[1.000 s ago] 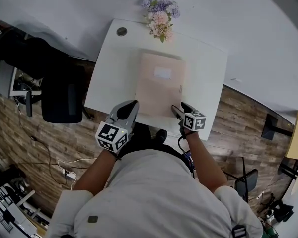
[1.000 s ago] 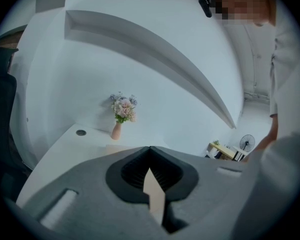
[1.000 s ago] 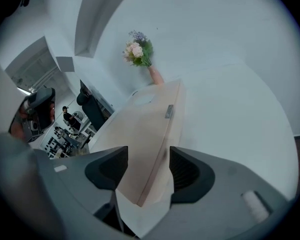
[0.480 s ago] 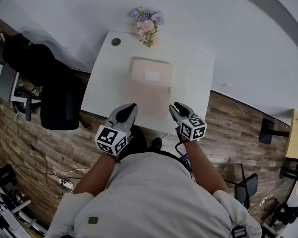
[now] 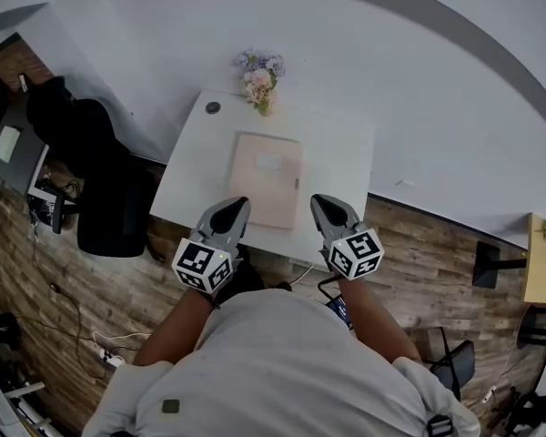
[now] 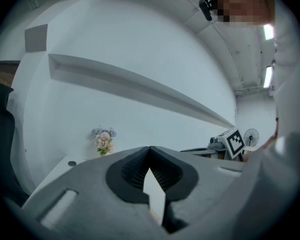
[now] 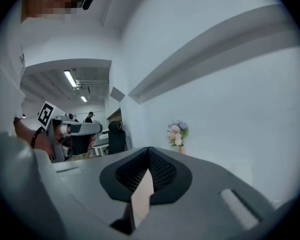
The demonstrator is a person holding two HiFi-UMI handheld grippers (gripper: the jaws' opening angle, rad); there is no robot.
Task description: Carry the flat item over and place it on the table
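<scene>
The flat item, a pale pink folder with a white label, lies flat in the middle of the white table. Neither gripper touches it. Both are held up in the air over the table's near edge, well above the folder. My left gripper is shut with its tips together and nothing between them. My right gripper has just been closing. It is now shut and empty. Each gripper shows in the other's view, the right gripper and the left gripper.
A bunch of pink and purple flowers stands at the table's far edge against the white wall. A small round cap sits at the far left corner. A black office chair stands left of the table on the wooden floor.
Both grippers have lifted up and back from the folder's near edge. The table looks smaller and lower in the head view. The folder has stayed in place on the table.
</scene>
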